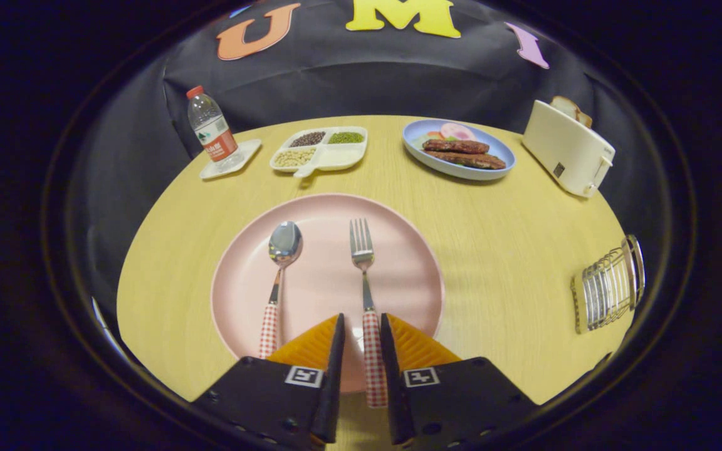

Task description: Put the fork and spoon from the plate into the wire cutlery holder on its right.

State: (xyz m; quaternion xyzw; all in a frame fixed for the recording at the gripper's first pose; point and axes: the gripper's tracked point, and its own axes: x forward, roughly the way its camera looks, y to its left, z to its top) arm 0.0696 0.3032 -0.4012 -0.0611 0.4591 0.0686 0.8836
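Fingers: the gripper [361,351] has its 2 fingers set to either side of the red-and-white checked handle of the steel fork [364,282], a narrow gap showing on each side — parted, not yet pressing on it.
Fork: lies on the round pink plate [411,250], tines pointing to the far edge of the desk, handle end hanging over the plate's near rim.
Spoon: the steel spoon with the same checked handle [278,275] lies on the plate beside the fork, apart from it.
Holder: the wire cutlery holder [608,285] lies on its side near the right edge of the desk, well apart from the plate.
Risk, grip: the handle is thin and smooth — an off-centre squeeze could make the fork swing or slip.
Risk, neighbour: 1 finger sits close to the spoon handle; a sideways nudge could shift it.
Risk, drop-off: the tipped holder may roll when the fork goes in.
Surface: pale wood-grain round desk [511,238], matte, flat.
Room: black cloth wall; a water bottle [210,128], a divided tray of beans [320,150], a blue plate of sausages [458,150] and a cream toaster [568,150] along the far edge.
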